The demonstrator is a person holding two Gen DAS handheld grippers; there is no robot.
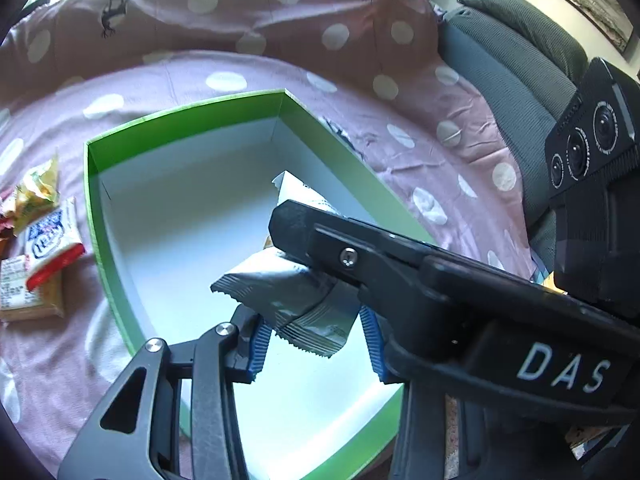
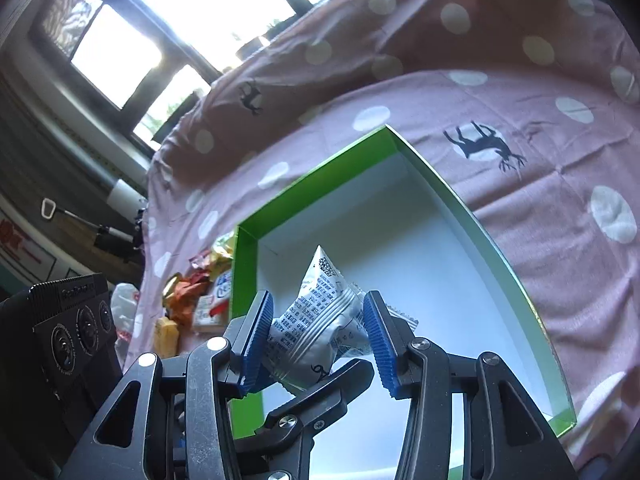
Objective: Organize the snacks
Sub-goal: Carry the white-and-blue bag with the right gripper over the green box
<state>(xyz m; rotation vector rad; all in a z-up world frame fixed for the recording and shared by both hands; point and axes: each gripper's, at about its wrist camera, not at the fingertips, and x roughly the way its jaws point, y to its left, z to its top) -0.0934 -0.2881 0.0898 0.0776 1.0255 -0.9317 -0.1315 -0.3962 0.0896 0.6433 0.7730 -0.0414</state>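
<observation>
My left gripper point(image 1: 316, 334) and right gripper point(image 2: 320, 340) each clamp a silver packet point(image 2: 316, 320); only the left view shows the grey sofa point(image 1: 520, 80) upper right.

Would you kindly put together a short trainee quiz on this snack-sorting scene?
1. True or false: the right gripper is shut on a silver packet.
2. The loose snacks lie: A) inside the green box; B) on the spotted cloth beside the box; C) on a plate.
3. Fill in: the left gripper holds its own packet above the white floor of the ___.

Key: 1 true; 2 B; 3 box.
</observation>
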